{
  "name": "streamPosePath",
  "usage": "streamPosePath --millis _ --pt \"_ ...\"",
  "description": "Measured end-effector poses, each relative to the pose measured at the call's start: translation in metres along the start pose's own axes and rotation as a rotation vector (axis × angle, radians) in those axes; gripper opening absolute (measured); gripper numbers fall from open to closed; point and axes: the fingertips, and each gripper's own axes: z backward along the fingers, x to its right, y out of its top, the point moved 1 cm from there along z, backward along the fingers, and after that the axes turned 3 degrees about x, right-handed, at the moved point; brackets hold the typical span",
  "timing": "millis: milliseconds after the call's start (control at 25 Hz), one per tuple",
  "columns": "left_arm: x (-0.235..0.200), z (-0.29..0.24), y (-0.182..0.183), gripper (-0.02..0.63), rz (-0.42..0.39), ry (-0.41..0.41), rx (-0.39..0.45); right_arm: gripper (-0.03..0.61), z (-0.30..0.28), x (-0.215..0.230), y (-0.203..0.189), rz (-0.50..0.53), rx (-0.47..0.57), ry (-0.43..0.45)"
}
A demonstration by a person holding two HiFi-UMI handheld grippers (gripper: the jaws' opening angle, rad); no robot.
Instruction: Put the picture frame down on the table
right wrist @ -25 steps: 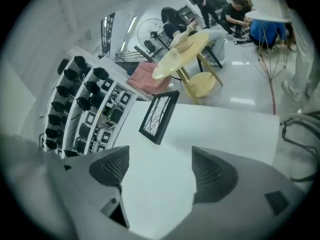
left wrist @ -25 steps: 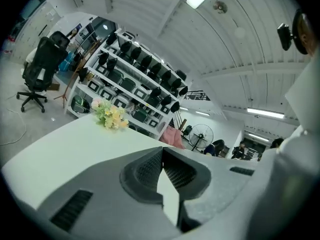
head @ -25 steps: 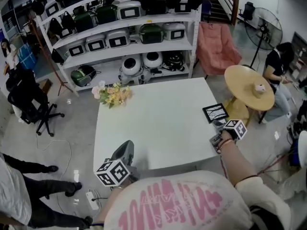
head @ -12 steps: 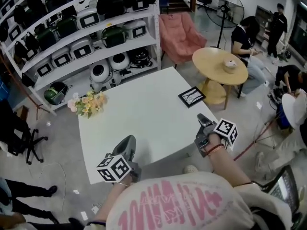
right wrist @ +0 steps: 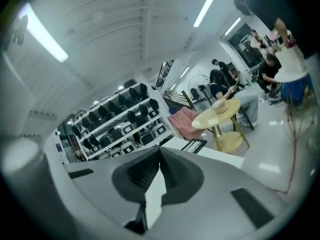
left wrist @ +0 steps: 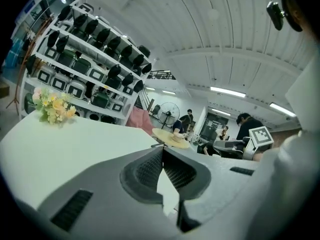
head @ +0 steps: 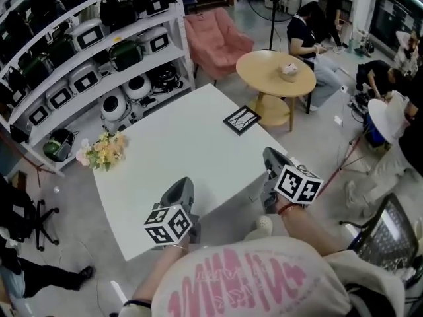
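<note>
Head view looked steeply down on a white table (head: 173, 152), where the picture frame (head: 242, 119) lay flat near the far right edge, on the side closest to a round wooden table (head: 274, 78). The black frame sat well apart from both grippers, which were held over the table's near side. The left gripper (head: 184, 183) hovered by the near edge, its marker cube turned up toward the camera. The right gripper (head: 269, 155) was raised beside the near right corner, pointing toward the frame.

In the left gripper view, the left gripper (left wrist: 162, 149) had its jaws pressed together at the tips with nothing between them. A bunch of yellow and pink flowers (left wrist: 52, 108) lay on the tabletop far to the left. The right gripper view showed the right gripper (right wrist: 160, 148) with jaws that had just been closing and now met at the tips, clasping nothing. Beyond them the frame (right wrist: 193, 145) rested on the table edge, untouched.

Behind the table, the head view took in white shelves (head: 86, 51) loaded with appliances and bags, a pink armchair (head: 217, 37), and the flowers (head: 102, 152) at the table's left corner.
</note>
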Motion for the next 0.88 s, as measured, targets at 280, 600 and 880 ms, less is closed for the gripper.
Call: streamPosePath --millis 280,600,880 --pt "0.013 -0.003 -0.02 0.003 -0.034 0.009 -0.03 0.006 0.017 0.02 -0.031 0.147 -0.107 -0.092" --pt "0.012 0.005 -0.041 0.003 0.021 0.014 -0.048 0.005 0.018 0.014 -0.045 0.207 -0.16 -0.075" --pt "0.014 0.004 -0.051 0.003 0.03 0.029 -0.072 0.005 0.015 0.022 -0.048 0.223 -0.179 -0.075"
